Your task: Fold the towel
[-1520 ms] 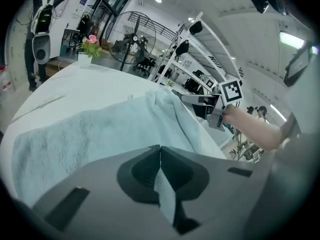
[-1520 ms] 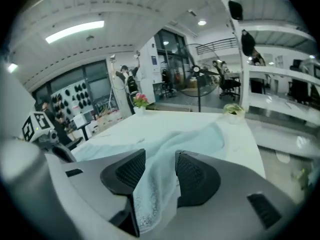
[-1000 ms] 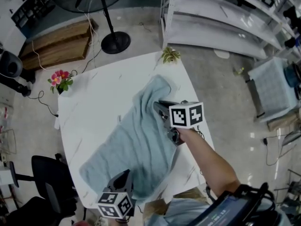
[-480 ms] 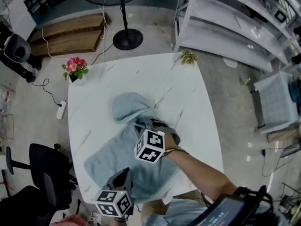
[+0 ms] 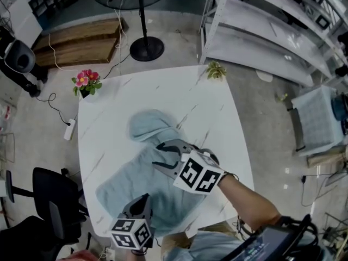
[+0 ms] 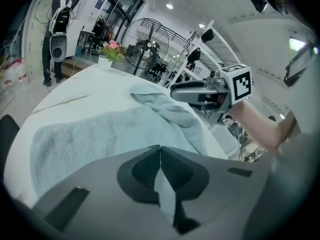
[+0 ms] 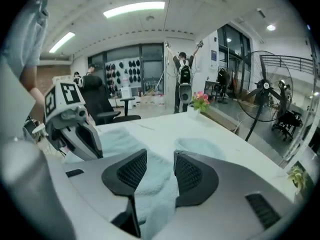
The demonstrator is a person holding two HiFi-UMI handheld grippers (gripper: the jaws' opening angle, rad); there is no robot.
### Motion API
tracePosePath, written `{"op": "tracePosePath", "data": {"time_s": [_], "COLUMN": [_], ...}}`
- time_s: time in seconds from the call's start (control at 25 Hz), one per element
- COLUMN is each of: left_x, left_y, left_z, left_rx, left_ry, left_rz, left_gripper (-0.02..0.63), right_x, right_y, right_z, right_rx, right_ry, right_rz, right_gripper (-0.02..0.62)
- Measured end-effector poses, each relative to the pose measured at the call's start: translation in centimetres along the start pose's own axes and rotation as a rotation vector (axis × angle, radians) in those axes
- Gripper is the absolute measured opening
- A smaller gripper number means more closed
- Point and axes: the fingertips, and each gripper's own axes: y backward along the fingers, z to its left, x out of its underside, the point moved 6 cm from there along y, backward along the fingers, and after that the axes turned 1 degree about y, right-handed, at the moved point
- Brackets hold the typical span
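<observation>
A light blue towel [image 5: 130, 173] lies on the white table [image 5: 109, 107], with its far end turned over into a rumpled lump [image 5: 149, 126]. My left gripper [image 5: 144, 203] is shut on the towel's near edge; in the left gripper view a strip of towel [image 6: 167, 199] shows between the closed jaws of the left gripper [image 6: 160, 149]. My right gripper [image 5: 160, 154] hovers over the towel's middle. Its jaws have just been opening, and in the right gripper view the right gripper [image 7: 160, 166] has towel [image 7: 150, 184] in the gap with the pads clear of it.
A pot of pink flowers [image 5: 84, 83] and a small plant [image 5: 216, 69] stand at the table's far corners. A fan stand [image 5: 145, 48] and metal shelving [image 5: 261, 31] are beyond the table. A black office chair [image 5: 51, 200] sits to the left.
The right gripper carried the towel's far end toward me, folding it over, rolled, then opened and drew back to the right. The left gripper stayed shut on the near edge.
</observation>
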Motion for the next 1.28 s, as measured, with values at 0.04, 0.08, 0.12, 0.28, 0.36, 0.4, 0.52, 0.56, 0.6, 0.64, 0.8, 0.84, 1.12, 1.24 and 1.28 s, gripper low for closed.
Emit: {"op": "tracePosePath", "data": {"time_s": [0.04, 0.08, 0.12, 0.28, 0.36, 0.4, 0.52, 0.56, 0.6, 0.64, 0.8, 0.84, 1.12, 1.24, 1.28], "left_x": [-0.2, -0.4, -0.5, -0.7, -0.6, -0.6, -0.6, -0.7, -0.8, -1.0, -1.5, -1.6, -2.2, -2.8, -3.0], "left_y": [-0.1, -0.2, -0.4, -0.6, -0.9, -1.1, -1.5, -1.7, -1.8, -1.9, -2.4, -2.5, -2.9, -3.3, -3.5], "left_z": [-0.2, -0.3, -0.5, -1.0, -1.2, -1.2, -0.9, -0.8, -0.8, -0.8, -0.8, -0.7, -1.3, -2.3, -2.7], "left_rx": [0.002, 0.004, 0.006, 0.009, 0.008, 0.005, -0.007, -0.011, -0.014, -0.016, -0.029, -0.034, -0.047, -0.034, -0.028], "left_ry": [-0.004, -0.008, -0.013, -0.015, -0.010, -0.007, 0.005, 0.009, 0.012, 0.014, 0.020, 0.024, 0.018, -0.006, -0.016], "left_rz": [-0.001, -0.002, -0.004, -0.001, 0.007, 0.011, 0.016, 0.014, 0.013, 0.013, 0.010, 0.009, 0.010, 0.011, 0.011], "left_gripper": [0.009, 0.009, 0.009, 0.009, 0.009, 0.009, 0.009, 0.009, 0.009, 0.009, 0.009, 0.009, 0.009, 0.009, 0.009], "right_x": [-0.2, -0.3, -0.1, 3.3, 5.6, 6.5, 7.8, 8.1, 8.4, 8.7, 9.4, 9.5, 8.6, 8.3, 8.3], "right_y": [1.0, 1.9, 2.7, 4.1, 3.6, 3.2, 1.5, 1.0, 0.5, 0.1, -1.2, -1.4, 1.2, 4.7, 6.0], "right_z": [-0.5, -1.3, -2.4, -7.7, -9.6, -10.2, -11.2, -11.5, -11.7, -11.9, -12.0, -12.0, -11.9, -12.2, -12.2], "right_rx": [0.000, 0.011, 0.032, 0.105, 0.090, 0.072, 0.008, -0.012, -0.032, -0.058, -0.182, -0.208, -0.222, -0.165, -0.142], "right_ry": [-0.024, -0.047, -0.067, -0.158, -0.210, -0.230, -0.268, -0.280, -0.295, -0.314, -0.388, -0.396, -0.402, -0.422, -0.436], "right_rz": [-0.033, -0.061, -0.080, -0.044, -0.004, 0.008, 0.026, 0.032, 0.037, 0.039, 0.045, 0.046, -0.015, -0.051, -0.063], "right_gripper": [0.179, 0.173, 0.171, 0.154, 0.149, 0.149, 0.149, 0.149, 0.149, 0.149, 0.137, 0.116, 0.028, 0.028, 0.028]}}
